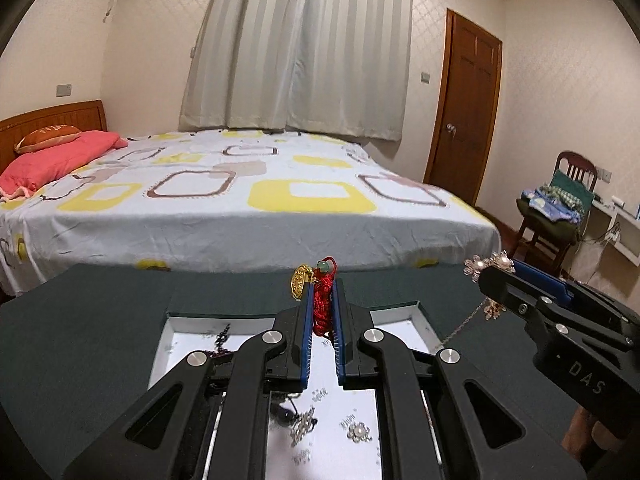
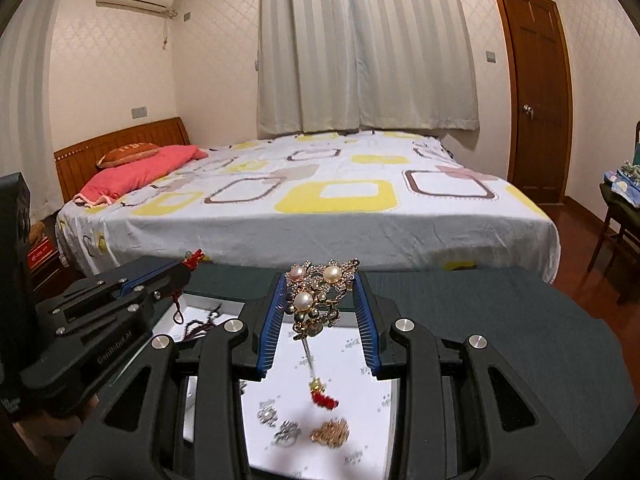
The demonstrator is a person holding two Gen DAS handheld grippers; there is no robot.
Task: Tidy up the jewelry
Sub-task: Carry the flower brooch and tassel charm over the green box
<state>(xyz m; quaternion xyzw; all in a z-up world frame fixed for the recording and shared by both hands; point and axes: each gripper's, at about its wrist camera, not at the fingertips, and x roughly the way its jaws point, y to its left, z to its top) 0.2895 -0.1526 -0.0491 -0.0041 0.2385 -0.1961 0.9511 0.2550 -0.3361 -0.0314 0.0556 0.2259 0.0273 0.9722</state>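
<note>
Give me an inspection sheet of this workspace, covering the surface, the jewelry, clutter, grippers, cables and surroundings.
Surface: dark green table with a white tray set on it.
Job's things: red cord charm and pearl brooch, both lifted; small pieces lie loose in the tray.
Clutter: nothing seen on the green surface.
Grippers: left gripper shut on the red cord charm; right gripper shut on the pearl brooch.
Cables: wires near the white shelf.
Surroundings: bed, curtain, closed door, chair piled with cloth.
</note>
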